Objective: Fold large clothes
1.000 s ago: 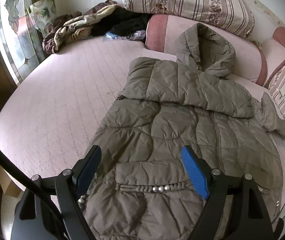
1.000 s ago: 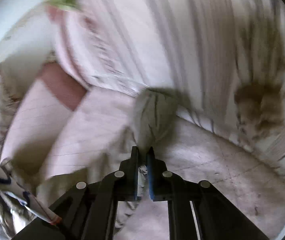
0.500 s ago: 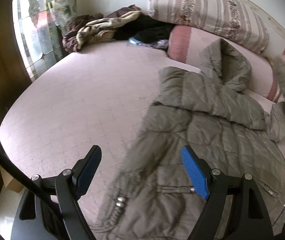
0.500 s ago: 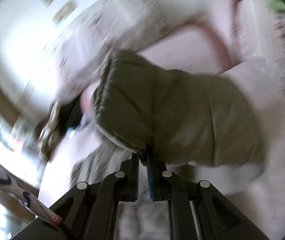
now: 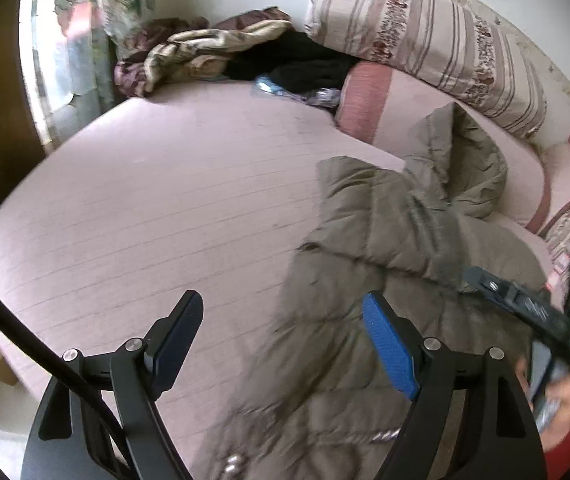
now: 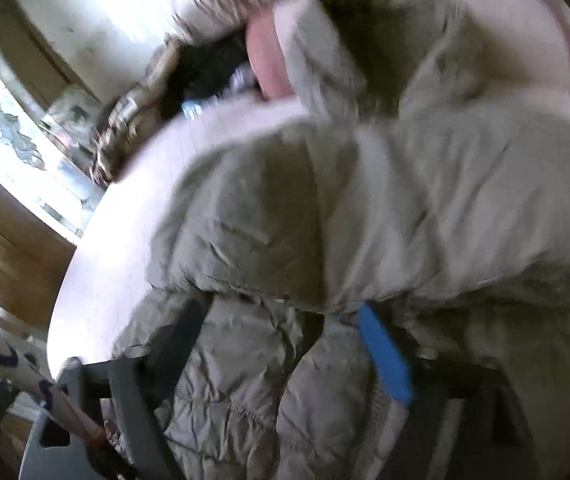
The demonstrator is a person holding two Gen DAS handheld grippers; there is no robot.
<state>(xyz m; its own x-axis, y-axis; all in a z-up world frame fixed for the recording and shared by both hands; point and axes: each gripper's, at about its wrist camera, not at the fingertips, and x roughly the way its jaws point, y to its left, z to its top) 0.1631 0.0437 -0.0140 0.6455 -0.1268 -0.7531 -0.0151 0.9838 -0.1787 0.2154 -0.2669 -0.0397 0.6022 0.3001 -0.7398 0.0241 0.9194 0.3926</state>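
An olive quilted jacket (image 5: 397, 248) lies spread on the right side of a pink round bed (image 5: 157, 208), its hood (image 5: 461, 160) propped against the pink bolster (image 5: 369, 100) at the far edge and one sleeve folded across the chest. The left hand-held gripper (image 5: 285, 340) hovers over the jacket's near left edge, jaws well apart and empty — one finger above the bare bed, the blue-padded one above the fabric. The right hand-held gripper (image 6: 285, 344) is low over the jacket's folded sleeve (image 6: 325, 208), its jaws opening, with jacket fabric between them; the view is blurred. A heap of clothes (image 5: 205, 56) and a striped cushion (image 5: 429, 40) sit at the far side of the bed.
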